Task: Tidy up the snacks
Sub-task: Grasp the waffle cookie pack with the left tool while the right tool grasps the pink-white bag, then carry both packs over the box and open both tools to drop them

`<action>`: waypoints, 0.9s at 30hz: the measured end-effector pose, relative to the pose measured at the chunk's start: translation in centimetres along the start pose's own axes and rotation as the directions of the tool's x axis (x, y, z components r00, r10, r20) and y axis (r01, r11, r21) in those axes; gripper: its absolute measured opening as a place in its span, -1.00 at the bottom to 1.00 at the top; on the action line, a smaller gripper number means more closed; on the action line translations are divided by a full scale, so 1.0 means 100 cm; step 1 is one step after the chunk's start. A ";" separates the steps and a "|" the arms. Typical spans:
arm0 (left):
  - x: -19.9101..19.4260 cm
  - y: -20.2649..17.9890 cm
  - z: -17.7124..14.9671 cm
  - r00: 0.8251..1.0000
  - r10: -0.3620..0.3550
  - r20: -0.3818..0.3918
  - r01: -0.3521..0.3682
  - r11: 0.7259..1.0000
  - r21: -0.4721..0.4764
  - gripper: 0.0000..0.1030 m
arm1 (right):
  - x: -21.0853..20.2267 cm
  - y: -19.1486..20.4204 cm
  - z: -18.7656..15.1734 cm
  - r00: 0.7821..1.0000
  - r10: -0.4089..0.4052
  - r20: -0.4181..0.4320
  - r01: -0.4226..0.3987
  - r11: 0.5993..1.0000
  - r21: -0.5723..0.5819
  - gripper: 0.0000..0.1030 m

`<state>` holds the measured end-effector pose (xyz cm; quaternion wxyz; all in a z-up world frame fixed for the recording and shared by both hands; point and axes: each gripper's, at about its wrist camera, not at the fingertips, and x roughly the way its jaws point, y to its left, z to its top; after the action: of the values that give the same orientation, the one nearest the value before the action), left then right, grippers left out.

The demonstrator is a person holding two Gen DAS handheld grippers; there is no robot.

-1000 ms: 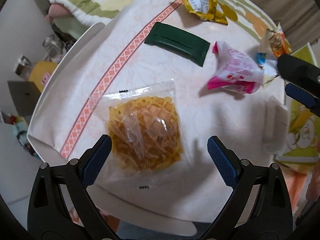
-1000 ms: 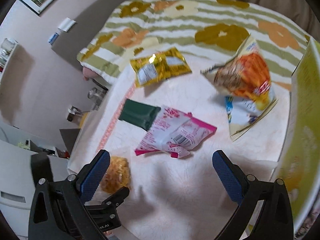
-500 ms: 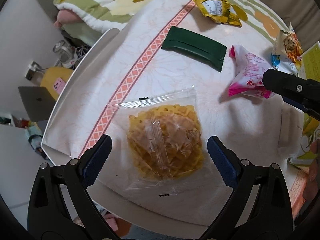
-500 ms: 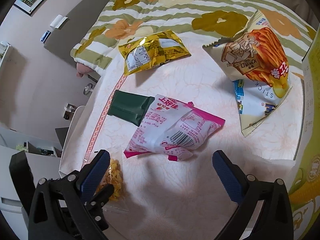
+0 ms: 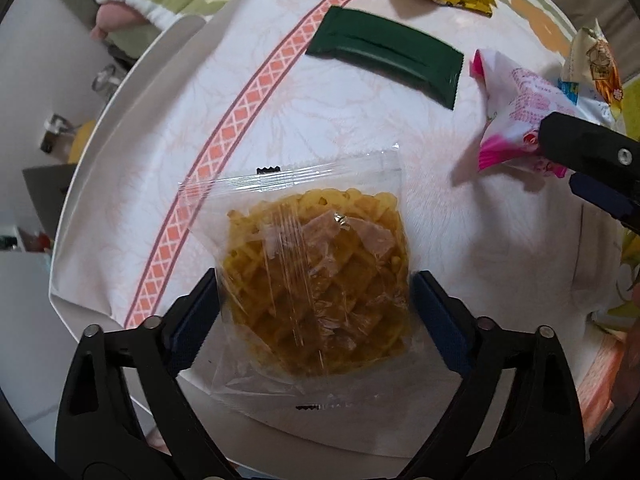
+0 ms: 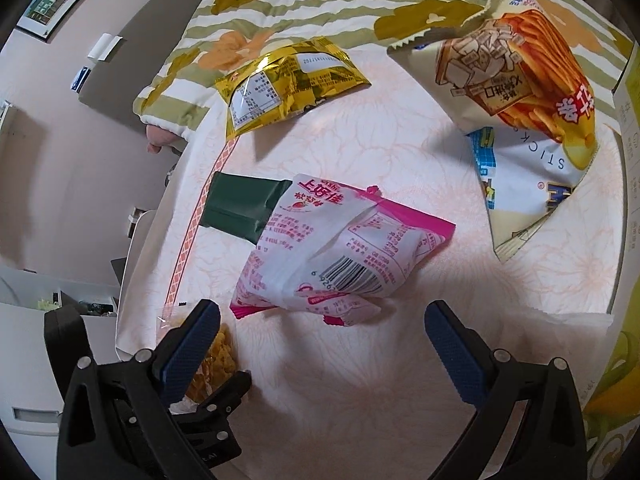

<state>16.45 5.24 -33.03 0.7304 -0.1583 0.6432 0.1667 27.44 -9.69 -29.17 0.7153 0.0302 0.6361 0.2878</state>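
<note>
A clear bag of yellow waffle snacks [image 5: 316, 272] lies on the white tablecloth [image 5: 360, 132] near its front edge. My left gripper [image 5: 314, 304] points straight down over it. Its jaws are closing, with the bag between them and the blue pads right at its two sides. A white and pink snack bag [image 6: 336, 248] lies mid-table. My right gripper [image 6: 320, 344] hangs open just in front of that bag, with nothing between its fingers. One right finger [image 5: 592, 156] shows over the pink bag [image 5: 516, 120] in the left wrist view.
A dark green packet [image 6: 240, 208] lies beside the pink bag. A gold foil bag [image 6: 288, 84] sits at the back, and a fries bag [image 6: 516, 76] at the back right. A yellow box [image 6: 628, 140] stands along the right edge. A floral blanket [image 6: 320, 4] lies beyond.
The left gripper sank onto the waffle bag and its jaws narrowed to the bag's sides. The right gripper came down closer to the pink bag.
</note>
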 end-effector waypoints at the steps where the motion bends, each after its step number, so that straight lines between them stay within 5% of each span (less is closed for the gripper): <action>1: -0.002 0.000 0.001 1.000 -0.001 0.010 0.001 1.000 0.003 0.53 | 0.000 0.000 0.001 1.000 -0.001 0.000 0.001 1.000 0.003 0.98; 18: -0.018 0.019 0.028 0.997 -0.055 0.055 0.051 0.996 0.071 0.43 | 0.017 0.004 0.014 0.996 -0.077 0.042 0.073 0.993 0.095 0.97; 27: -0.025 0.025 0.045 0.994 -0.074 0.084 0.063 0.990 0.128 0.43 | 0.014 0.009 0.010 0.985 -0.147 0.095 0.142 0.988 0.056 0.15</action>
<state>19.01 9.39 -30.07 0.7720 -0.1269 0.6134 0.1077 28.09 -7.97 -29.85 0.7641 0.0155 0.6071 0.2176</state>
